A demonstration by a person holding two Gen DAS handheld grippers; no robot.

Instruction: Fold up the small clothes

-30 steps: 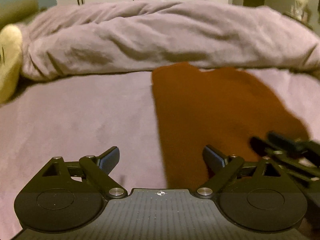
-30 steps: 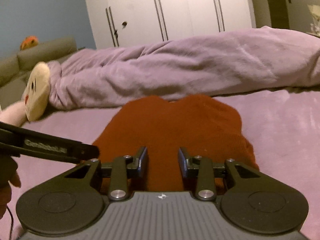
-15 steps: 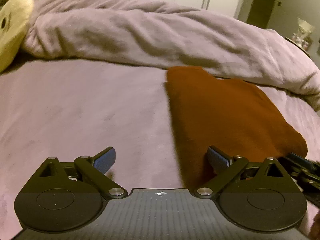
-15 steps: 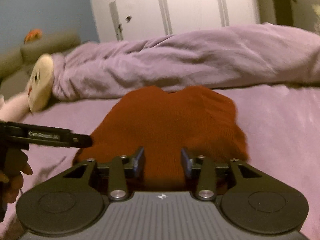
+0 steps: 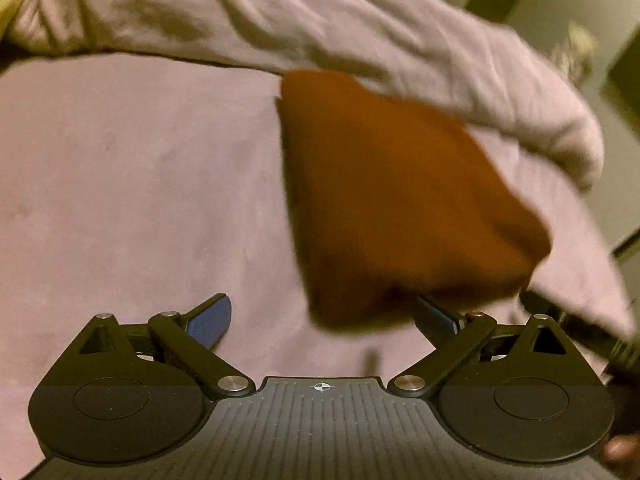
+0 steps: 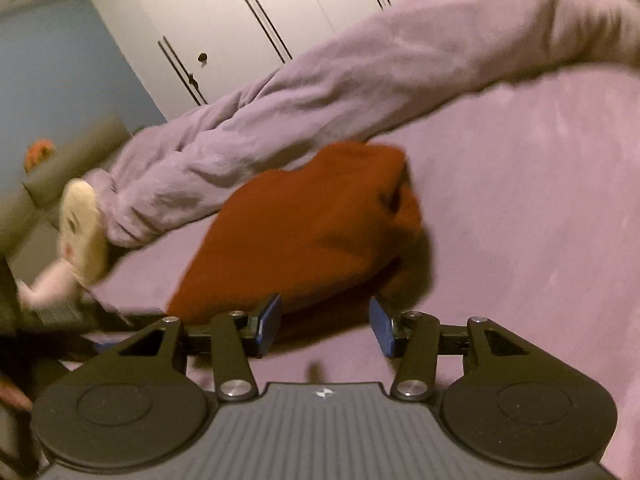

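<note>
A folded rust-red knit garment (image 5: pixel 392 200) lies flat on the purple bed sheet (image 5: pixel 140 200). My left gripper (image 5: pixel 324 316) stands wide open at the garment's near left corner, and the cloth's tip reaches between the fingers without touching the pads. In the right wrist view the garment (image 6: pixel 304 232) lies just ahead of my right gripper (image 6: pixel 325 318). Its jaws are opening, with only the shadowed near edge of the cloth between the blue pads (image 6: pixel 270 316) and no grip on it. The right gripper's black fingers (image 5: pixel 580 328) show at the right of the left wrist view.
A rumpled lilac duvet (image 5: pixel 320 20) lies in a long roll right behind the garment. A plush toy with a cream face (image 6: pixel 80 232) rests at the duvet's left end. White wardrobe doors (image 6: pixel 240 20) stand beyond the bed. Bare sheet (image 6: pixel 540 220) stretches to the right.
Both views have rolled and pulled back toward the garment's near edge. The right gripper's jaws have spread wider. The left gripper's right finger no longer lies over the cloth.
</note>
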